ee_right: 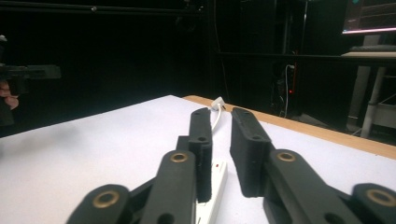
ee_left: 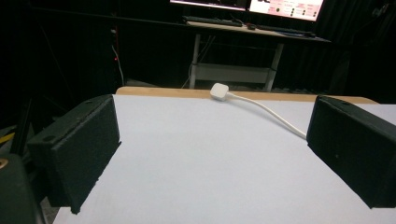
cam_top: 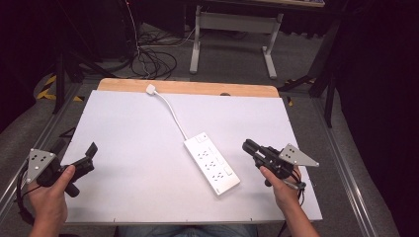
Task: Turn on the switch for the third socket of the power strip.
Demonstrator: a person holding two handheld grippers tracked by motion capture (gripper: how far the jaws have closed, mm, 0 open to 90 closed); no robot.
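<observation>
Claws poised either side of a power strip

We hold the left claw (cam_top: 92, 149) wide open and the right claw (cam_top: 248, 146) slightly parted, both empty; the power strip (cam_top: 212, 162) lies untouched mid-bench (cam_top: 123, 148), just left of the right claw, its plug (cam_top: 150, 89) at the far edge.

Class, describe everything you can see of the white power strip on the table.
The power strip is a long white plastic bar with rows of sockets on top. It lies flat and diagonal on the white table. A white cable runs from its far end to a plug at the wooden edge. Nothing grips it.
</observation>
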